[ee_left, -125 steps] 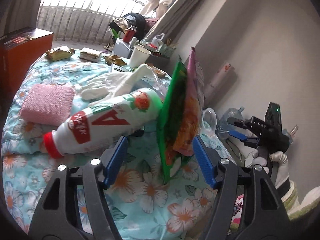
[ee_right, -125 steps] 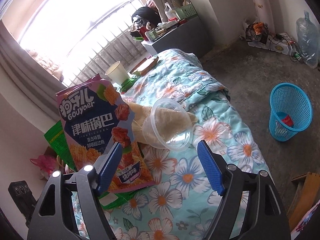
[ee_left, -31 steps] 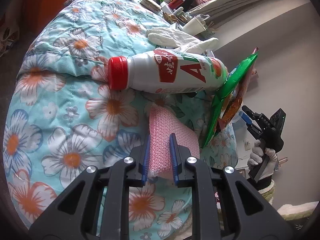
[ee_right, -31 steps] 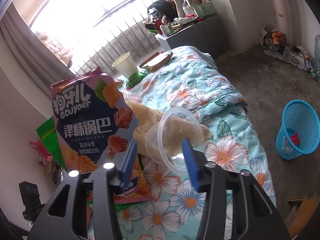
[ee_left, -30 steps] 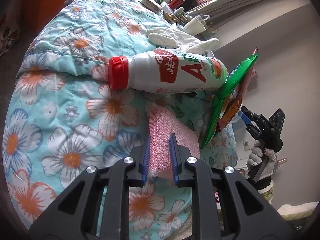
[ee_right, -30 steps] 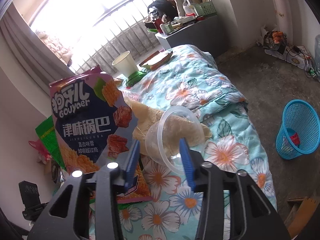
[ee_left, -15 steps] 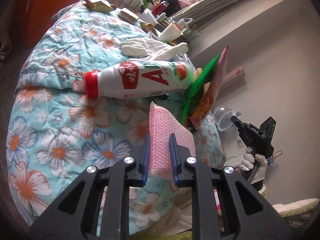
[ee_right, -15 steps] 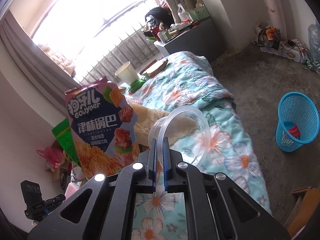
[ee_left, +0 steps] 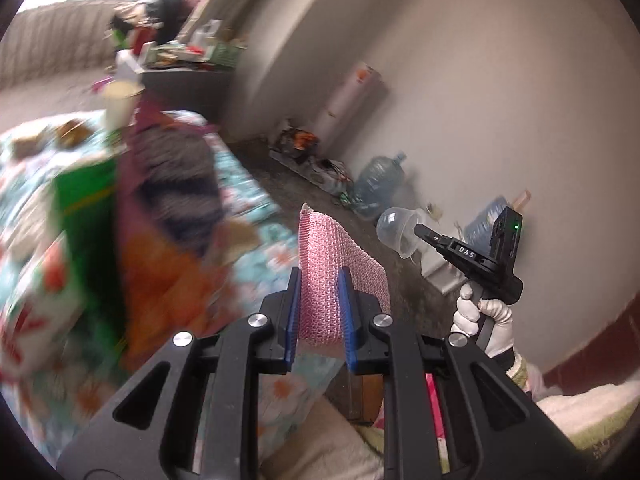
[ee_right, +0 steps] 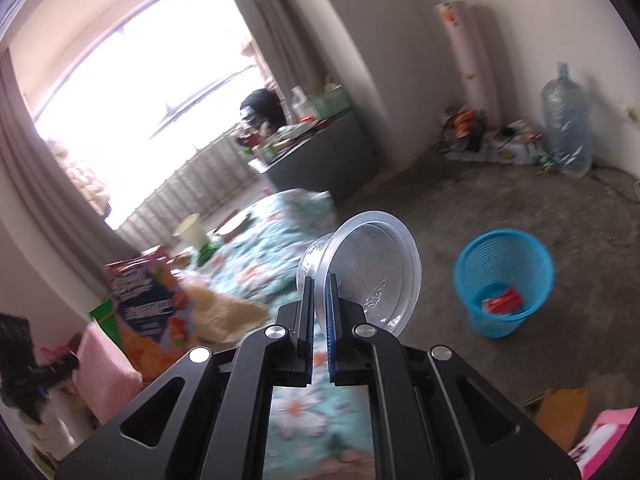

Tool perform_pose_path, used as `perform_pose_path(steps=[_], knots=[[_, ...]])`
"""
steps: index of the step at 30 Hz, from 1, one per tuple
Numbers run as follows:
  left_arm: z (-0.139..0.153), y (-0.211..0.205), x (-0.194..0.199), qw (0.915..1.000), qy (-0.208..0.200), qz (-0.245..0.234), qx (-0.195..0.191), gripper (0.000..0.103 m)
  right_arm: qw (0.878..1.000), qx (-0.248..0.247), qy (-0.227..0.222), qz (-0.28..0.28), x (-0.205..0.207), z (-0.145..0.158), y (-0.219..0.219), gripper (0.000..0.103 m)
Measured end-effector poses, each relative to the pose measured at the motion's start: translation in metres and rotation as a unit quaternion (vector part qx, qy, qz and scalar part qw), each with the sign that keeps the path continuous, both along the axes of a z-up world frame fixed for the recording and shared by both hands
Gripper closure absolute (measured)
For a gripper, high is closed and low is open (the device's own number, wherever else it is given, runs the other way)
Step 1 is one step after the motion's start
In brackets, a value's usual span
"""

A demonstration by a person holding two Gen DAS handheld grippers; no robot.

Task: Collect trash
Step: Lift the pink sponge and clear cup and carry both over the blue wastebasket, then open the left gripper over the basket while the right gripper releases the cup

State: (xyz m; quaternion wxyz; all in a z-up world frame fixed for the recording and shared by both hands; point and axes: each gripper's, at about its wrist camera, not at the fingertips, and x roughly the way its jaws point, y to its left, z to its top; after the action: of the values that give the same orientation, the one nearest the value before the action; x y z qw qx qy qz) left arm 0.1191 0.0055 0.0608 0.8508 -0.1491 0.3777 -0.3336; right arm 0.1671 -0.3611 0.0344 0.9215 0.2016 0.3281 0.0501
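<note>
Where the floral bedspread [ee_right: 280,232] ends, a blue basket [ee_right: 506,256] stands on concrete floor [ee_right: 500,196].

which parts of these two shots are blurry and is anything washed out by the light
Left wrist view: the bed and the snack bags on the left are smeared by motion, while the left claw and its pink sponge stay sharp. Right wrist view: the window is blown out white, the bed is blurred, the blue basket is slightly soft, and the right claw with its clear cup is crisp.
</note>
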Motion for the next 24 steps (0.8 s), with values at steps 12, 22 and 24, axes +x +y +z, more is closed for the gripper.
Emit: perform_pose_path(steps=[12,22,24], knots=[[-0.050,-0.286,0.158,0.9634,0.047,-0.151,0.217,0.087,0.992,0.017,0.067,-0.106,0.058,-0.063,-0.136,0.097],[-0.190,-0.444,0.261,0.9297,0.094,-0.144,0.326,0.087,0.975,0.042,0.177,-0.130,0.139,-0.181,-0.195,0.097],[-0.214,-0.459,0.275,0.9260,0.107,-0.142,0.333,0.086,0.972,0.046,0.191,-0.133,0.155,-0.199,-0.204,0.097]])
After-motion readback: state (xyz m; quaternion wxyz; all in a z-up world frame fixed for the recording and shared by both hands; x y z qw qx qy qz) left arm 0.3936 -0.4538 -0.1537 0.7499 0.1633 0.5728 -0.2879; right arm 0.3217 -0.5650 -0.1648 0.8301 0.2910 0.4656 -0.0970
